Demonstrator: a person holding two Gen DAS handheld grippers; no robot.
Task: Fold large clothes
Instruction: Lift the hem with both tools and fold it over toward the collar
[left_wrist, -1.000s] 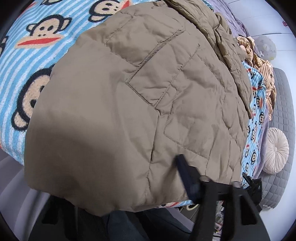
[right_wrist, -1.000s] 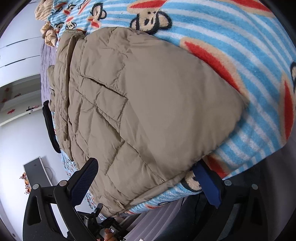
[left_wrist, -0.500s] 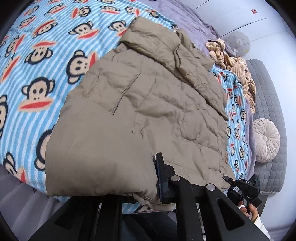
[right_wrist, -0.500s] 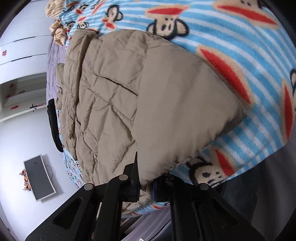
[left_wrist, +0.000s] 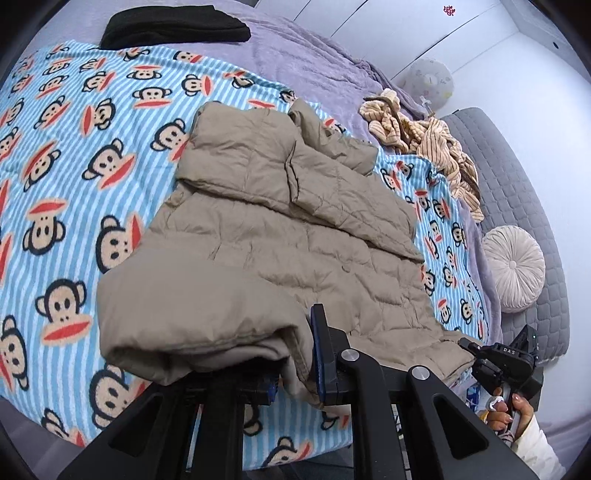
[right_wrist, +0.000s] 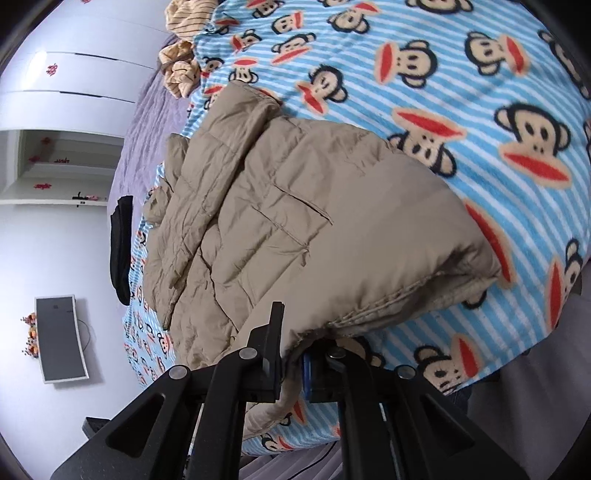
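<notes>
A tan quilted jacket (left_wrist: 280, 236) lies on a blue striped monkey-print blanket (left_wrist: 74, 155) on a bed, sleeves folded in over its back. My left gripper (left_wrist: 295, 365) is shut on the jacket's near hem at one corner and holds it lifted off the blanket. My right gripper (right_wrist: 293, 365) is shut on the hem at the other corner of the jacket (right_wrist: 295, 229); it also shows at the left wrist view's right edge (left_wrist: 502, 365). The hem bulges in a thick roll between the two grips.
A black garment (left_wrist: 173, 29) lies at the bed's far end on a purple cover (left_wrist: 295, 62). A striped beige garment (left_wrist: 424, 147) lies by a grey headboard (left_wrist: 517, 206) with a round cushion (left_wrist: 513, 269). A monitor (right_wrist: 61, 336) hangs on the wall.
Both grippers went from open around the hem to shut on it. They have since pulled back and lifted the hem, so more of the jacket and bed shows.
</notes>
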